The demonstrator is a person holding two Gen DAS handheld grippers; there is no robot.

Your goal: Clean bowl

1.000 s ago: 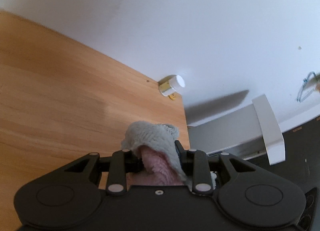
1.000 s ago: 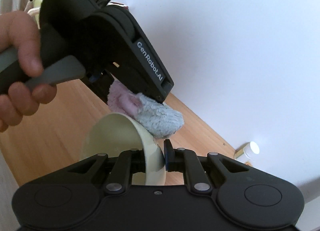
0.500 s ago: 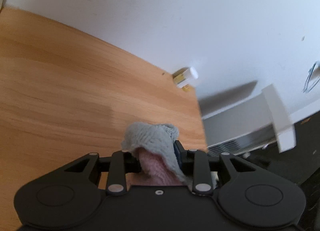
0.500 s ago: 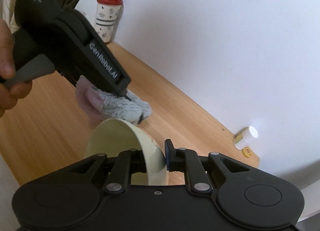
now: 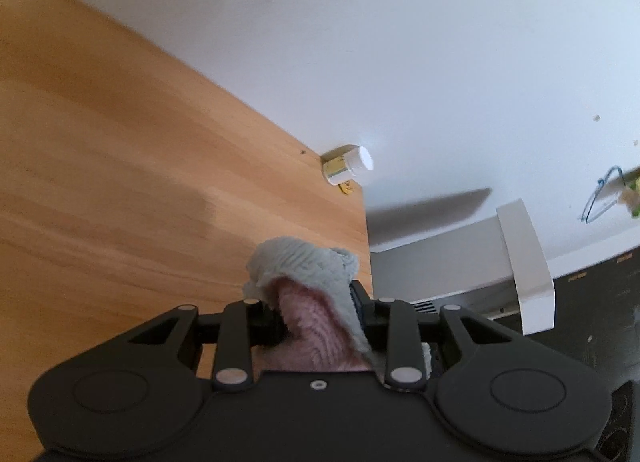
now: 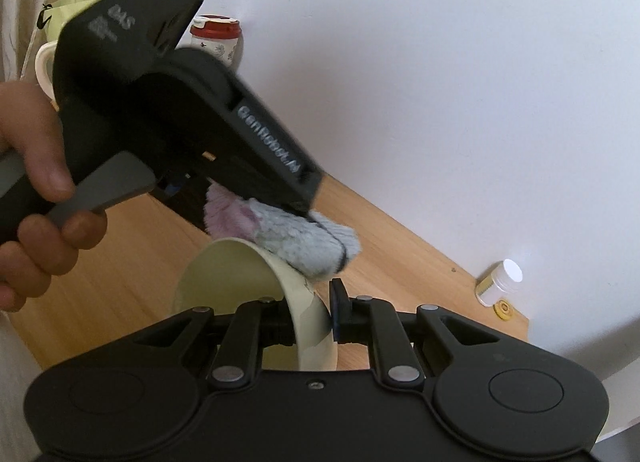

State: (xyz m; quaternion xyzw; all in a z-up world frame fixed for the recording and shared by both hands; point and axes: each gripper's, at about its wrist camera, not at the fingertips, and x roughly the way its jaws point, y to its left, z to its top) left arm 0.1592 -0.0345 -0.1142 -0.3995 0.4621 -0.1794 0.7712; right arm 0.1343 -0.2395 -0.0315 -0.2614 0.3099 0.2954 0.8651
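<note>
My right gripper is shut on the rim of a pale cream bowl, held tilted above the wooden table. The left gripper, gripped by a person's hand, comes in from the upper left and is shut on a fluffy grey and pink cloth. The cloth rests against the bowl's upper rim. In the left wrist view the cloth bulges out between the jaws of my left gripper, and the bowl is out of sight there.
A small white-capped jar stands by the wall at the table's far corner, a yellow disc beside it. A red-lidded patterned canister and a cream mug sit at the back left. A white shelf bracket lies beyond the table edge.
The left gripper with the cloth swung away to the left of the bowl, then came back onto its upper rim. The bowl stayed clamped in the right gripper.
</note>
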